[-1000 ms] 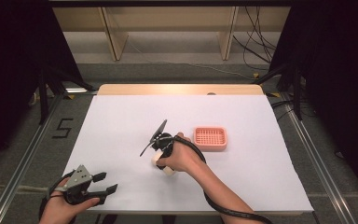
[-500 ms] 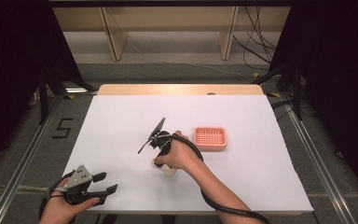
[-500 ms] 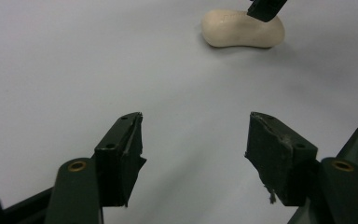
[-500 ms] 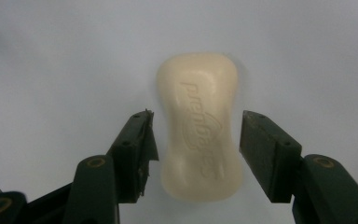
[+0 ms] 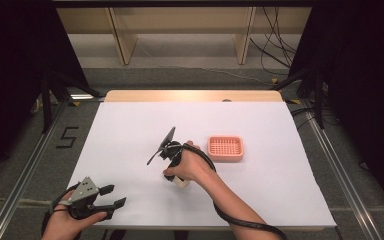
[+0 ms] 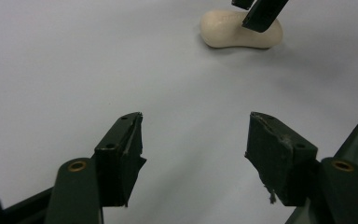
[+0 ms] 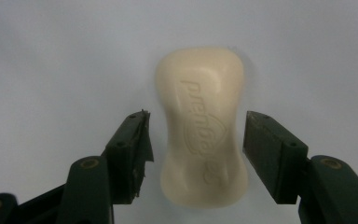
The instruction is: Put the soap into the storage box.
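Note:
A cream bar of soap (image 7: 200, 130) with embossed lettering lies flat on the white table. My right gripper (image 7: 198, 154) points down at it and is open, one jaw on each side of the bar with a small gap on both sides. In the high view the right hand (image 5: 192, 167) covers most of the soap (image 5: 182, 183) at the table's middle. My left gripper (image 5: 116, 195) is open and holds nothing, at the near left corner. From the left gripper view the soap (image 6: 240, 30) lies far ahead, under the other gripper's black jaws.
A pink ridged soap dish (image 5: 225, 148) sits just right of the right hand. The white table sheet (image 5: 130, 125) is bordered by a wooden strip (image 5: 190, 95) at the far edge. Metal rails (image 5: 25, 170) run along both sides.
The right hand has shifted slightly toward the near edge and settled over the soap. The left gripper has stayed where it was.

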{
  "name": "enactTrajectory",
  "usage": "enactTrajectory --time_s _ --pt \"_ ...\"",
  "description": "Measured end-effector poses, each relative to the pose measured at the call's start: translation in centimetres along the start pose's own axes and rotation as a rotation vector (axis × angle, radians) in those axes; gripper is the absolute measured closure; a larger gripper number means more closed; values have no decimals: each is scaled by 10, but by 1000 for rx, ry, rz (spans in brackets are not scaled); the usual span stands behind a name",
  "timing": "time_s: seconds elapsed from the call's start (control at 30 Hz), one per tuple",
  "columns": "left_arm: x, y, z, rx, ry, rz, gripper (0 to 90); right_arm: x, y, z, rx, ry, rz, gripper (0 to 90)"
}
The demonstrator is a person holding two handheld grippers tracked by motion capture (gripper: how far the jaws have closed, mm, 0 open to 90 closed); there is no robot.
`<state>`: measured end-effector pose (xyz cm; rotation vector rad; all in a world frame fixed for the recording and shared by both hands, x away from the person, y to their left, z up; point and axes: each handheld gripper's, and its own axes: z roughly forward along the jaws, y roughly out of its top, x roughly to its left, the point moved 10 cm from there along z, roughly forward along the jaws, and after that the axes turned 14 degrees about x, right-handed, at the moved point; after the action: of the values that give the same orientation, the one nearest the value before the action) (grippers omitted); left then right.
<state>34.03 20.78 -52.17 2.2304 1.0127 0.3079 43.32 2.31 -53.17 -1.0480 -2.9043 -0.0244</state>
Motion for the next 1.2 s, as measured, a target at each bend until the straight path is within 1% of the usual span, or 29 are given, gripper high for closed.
enactTrajectory --time_s 0.03,0.07,0.1,0.2,0.27,0.3,0.33,0.37,0.43,0.47,0.5,0.57,0.63,0.67,0.73,0.77,0.8,0.87,0.9,0.93,0.97,1.0,1.03,1.13,1.17,1.2 --pt "0 0 0 2 -2 -4 356 2 -1 1 15 12 20 417" --pt "0 0 0 2 -2 -4 355 2 -1 2 24 14 28 416" --pt "-2 0 1 -8 -8 -25 355 3 -1 2 30 15 38 417" --pt "-2 0 1 -7 -8 -23 355 2 0 3 33 16 35 416" --pt "-1 0 0 -2 -6 -7 355 1 1 3 41 14 29 416" --pt "-3 0 0 -7 -14 -21 355 0 2 4 39 7 21 415" --pt "-3 0 0 -7 -14 -21 355 0 2 4 39 7 21 415" --pt "-3 0 0 -7 -15 -22 355 1 2 4 42 13 37 416" --pt "-3 0 0 -7 -15 -22 355 1 3 6 49 11 31 416" --pt "-1 -1 0 2 -6 -4 355 -1 4 9 36 -2 11 416" --pt "-1 -1 0 2 -6 -4 355 1 4 9 46 13 32 417" --pt "-3 0 0 -5 -17 -21 355 1 4 10 50 16 40 417" --pt "-3 0 0 -3 -13 -14 355 3 3 11 62 25 62 420" --pt "-3 0 0 -2 -14 -14 355 1 4 13 52 17 42 421" --pt "-3 0 0 -1 -13 -14 355 0 4 14 58 14 40 423" --pt "-3 0 0 0 -12 -13 355 0 3 15 69 16 33 427" --pt "-3 0 0 0 -13 -13 355 1 3 16 66 20 46 429" --pt "-4 0 1 -1 -22 -31 355 1 3 17 67 18 47 437" --pt "-4 0 1 -1 -22 -31 355 0 4 18 63 17 44 440" --pt "-3 0 0 -2 -13 -11 355 0 4 18 63 17 44 440" --pt "-3 0 0 -3 -14 -13 355 2 3 18 71 24 56 442" --pt "-4 0 0 -2 -21 -30 355 1 4 19 69 19 50 444" --pt "-5 0 0 -2 -22 -30 355 1 3 20 78 20 57 448" --pt "-5 0 0 -2 -22 -30 355 0 4 21 74 8 49 452" --pt "-5 0 0 -2 -23 -30 355 0 4 21 77 7 38 452" --pt "-5 0 0 -2 -23 -31 354 2 4 21 85 15 57 452"
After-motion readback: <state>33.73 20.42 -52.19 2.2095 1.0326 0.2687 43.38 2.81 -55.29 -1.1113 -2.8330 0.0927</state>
